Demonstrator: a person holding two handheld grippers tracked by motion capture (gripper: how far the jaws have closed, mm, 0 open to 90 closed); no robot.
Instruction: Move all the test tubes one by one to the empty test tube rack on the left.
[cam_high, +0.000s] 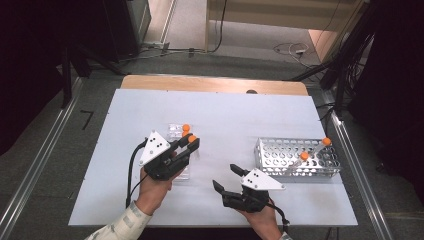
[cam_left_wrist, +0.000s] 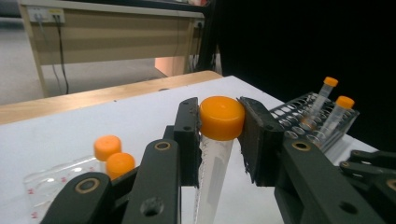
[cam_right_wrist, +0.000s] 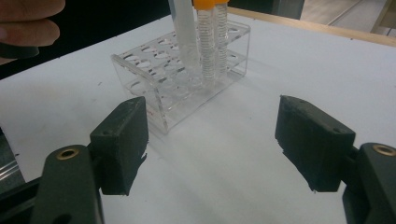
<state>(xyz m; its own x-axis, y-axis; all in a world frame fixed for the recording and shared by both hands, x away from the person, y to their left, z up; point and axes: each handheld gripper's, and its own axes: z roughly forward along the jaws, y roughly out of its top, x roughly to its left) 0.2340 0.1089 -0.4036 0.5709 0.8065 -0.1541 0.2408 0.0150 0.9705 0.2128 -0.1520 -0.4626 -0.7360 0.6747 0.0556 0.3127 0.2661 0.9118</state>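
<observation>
Two matte black fingers of the left gripper (cam_left_wrist: 219, 140) pinch the smooth orange cap of a clear, tapered centrifuge tube (cam_left_wrist: 215, 154), centre of the left gripper view, above the white worktop (cam_high: 225, 107). Lower centre of the high view, the right gripper (cam_high: 229, 179) stands wide, holding nothing. A perforated metal rack (cam_high: 280, 155) sits right, a clear acrylic rack (cam_right_wrist: 154, 100) nearby.

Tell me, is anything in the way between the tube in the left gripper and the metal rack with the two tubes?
Nothing on the table blocks it. The left gripper holds the tube by its orange cap, and bare white table lies between it and the metal rack. The right gripper hovers open nearer the person, beside that path.
</observation>
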